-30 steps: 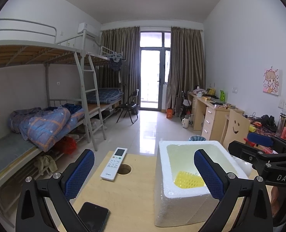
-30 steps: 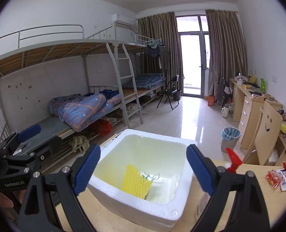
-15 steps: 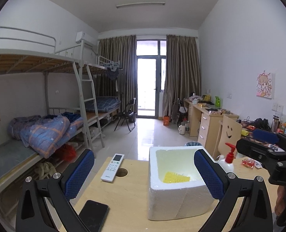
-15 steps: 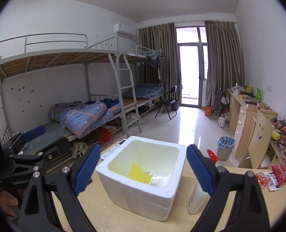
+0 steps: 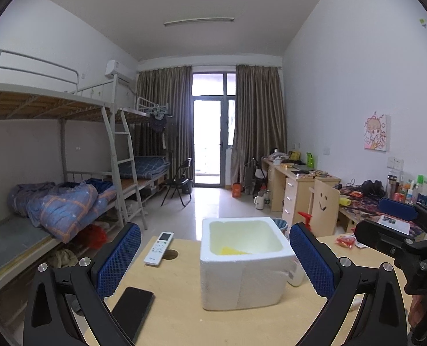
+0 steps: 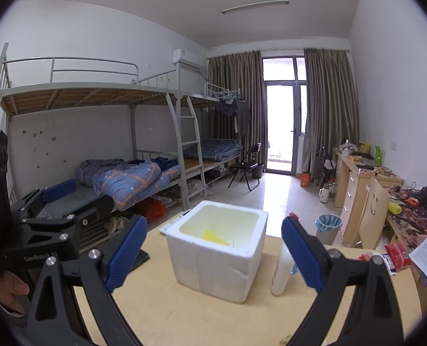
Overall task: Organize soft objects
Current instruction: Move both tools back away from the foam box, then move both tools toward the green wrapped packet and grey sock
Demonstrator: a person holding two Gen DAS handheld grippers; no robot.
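A white foam box (image 5: 242,271) stands on the wooden table (image 5: 179,302); it also shows in the right wrist view (image 6: 216,256). A yellow mesh foam piece (image 5: 233,250) lies inside it, also seen from the right wrist (image 6: 213,236). My left gripper (image 5: 215,262) is open and empty, held back from the box and above the table. My right gripper (image 6: 213,255) is open and empty, also back from the box. Each gripper shows at the edge of the other's view.
A black phone (image 5: 131,314) and a white remote (image 5: 158,248) lie left of the box, near a round table hole (image 5: 168,254). A spray bottle (image 6: 281,271) stands right of the box. Snack packets (image 6: 392,259) and papers lie far right.
Both grippers have pulled back and up from the box, which now looks smaller and farther away. Both stay open and empty.
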